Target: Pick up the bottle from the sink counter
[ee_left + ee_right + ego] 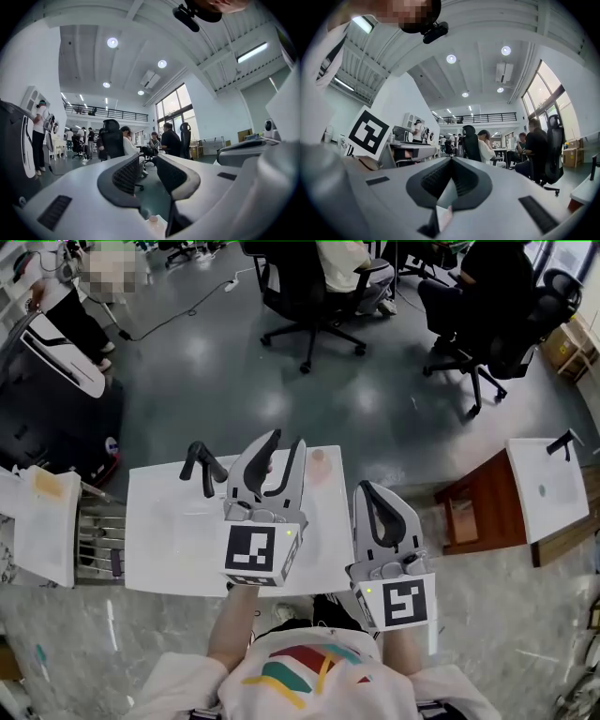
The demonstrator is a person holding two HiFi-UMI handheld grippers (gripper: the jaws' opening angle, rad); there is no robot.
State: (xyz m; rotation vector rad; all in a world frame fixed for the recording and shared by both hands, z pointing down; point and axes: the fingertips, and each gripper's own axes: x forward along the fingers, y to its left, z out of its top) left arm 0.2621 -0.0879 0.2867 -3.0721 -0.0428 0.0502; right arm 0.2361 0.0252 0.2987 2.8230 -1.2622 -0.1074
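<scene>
The bottle (320, 465) is small and pale with a pinkish cap, and it stands near the far edge of the white sink counter (169, 540). My left gripper (287, 442) hovers over the counter, just left of the bottle. Its jaws are a little apart and hold nothing. In the left gripper view the bottle cap (153, 219) shows low down, under the gap of the left gripper (149, 163). My right gripper (366, 487) is off the counter's right edge with its tips together. The right gripper view shows the right gripper (451, 160) shut and empty.
A black faucet (201, 467) rises at the counter's far left. A dish rack (97, 542) and a white board (45, 521) lie to the left. A brown cabinet (482, 508) and a second white counter (546, 486) stand at right. Office chairs (309, 296) with seated people are beyond.
</scene>
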